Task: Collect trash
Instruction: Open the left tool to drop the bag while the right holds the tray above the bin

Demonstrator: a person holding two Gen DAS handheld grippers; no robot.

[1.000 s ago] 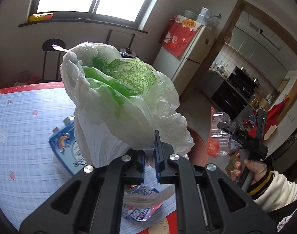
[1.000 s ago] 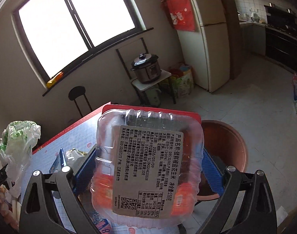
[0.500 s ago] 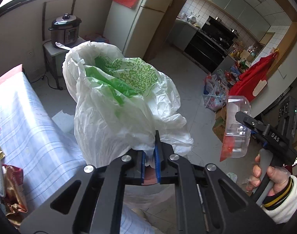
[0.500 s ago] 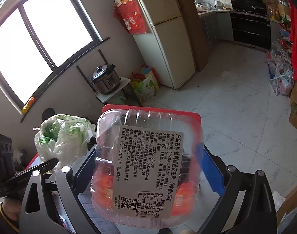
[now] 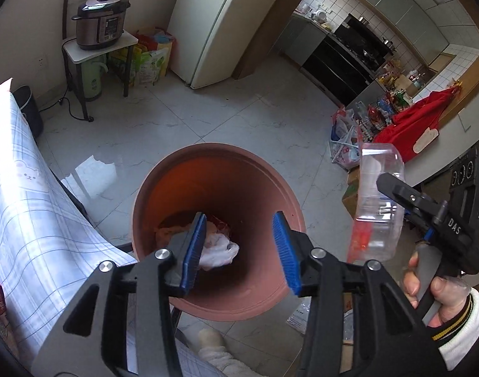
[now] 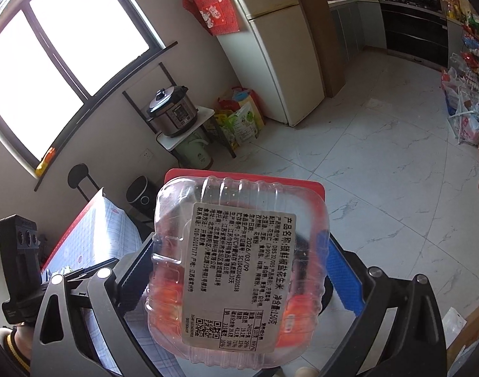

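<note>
A plastic bag [image 5: 217, 249] lies in the bin [image 5: 214, 163] on the floor, right of the table [image 5: 29, 213]; the fridge [image 5: 214, 22] stands far behind.

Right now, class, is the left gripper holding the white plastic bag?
No: the left gripper is open, its fingers apart and empty above the brown bin, and a white plastic bag lies inside.

White bag [image 5: 219, 249] inside terracotta bin [image 5: 220, 188]

Home kitchen: fridge [image 5: 227, 22], stove [image 5: 343, 53], pressure cooker [image 5: 101, 20].
</note>
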